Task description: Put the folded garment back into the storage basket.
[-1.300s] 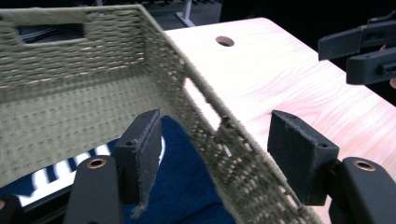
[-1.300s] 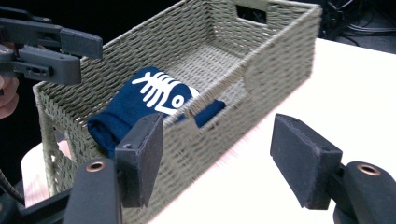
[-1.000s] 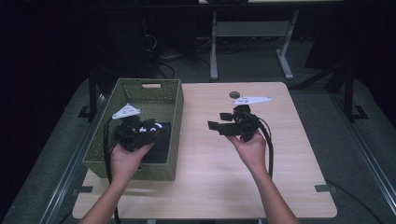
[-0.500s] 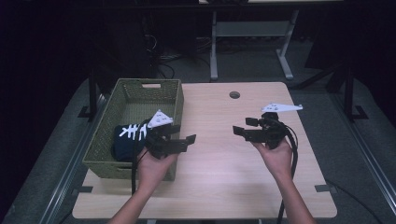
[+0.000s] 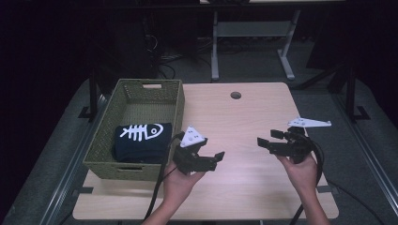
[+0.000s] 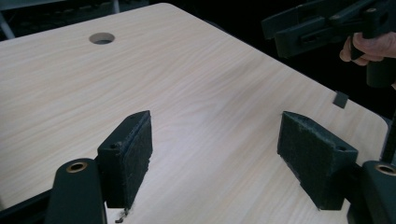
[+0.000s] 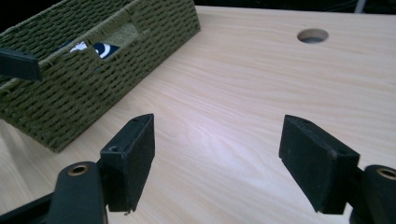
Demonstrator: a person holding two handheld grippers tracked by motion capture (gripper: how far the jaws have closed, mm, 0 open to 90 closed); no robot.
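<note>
left gripper (image 5: 211, 159) and right gripper (image 5: 268, 142): jaws spread, empty, above the table (image 5: 244, 122). woven basket (image 5: 109, 140) at left holds a folded dark garment (image 5: 141, 140).

Bare tabletop (image 5: 244, 122) between both hand-held grippers; woven basket (image 5: 117, 140) walling the left edge, apparently flush.

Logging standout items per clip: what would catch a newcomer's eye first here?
First, the folded dark navy cloth with a white fish-skeleton print, lying in the olive-green woven basket at the left of the pale wooden table. Then the two black grippers, left and right, both open and empty over bare tabletop.
</note>
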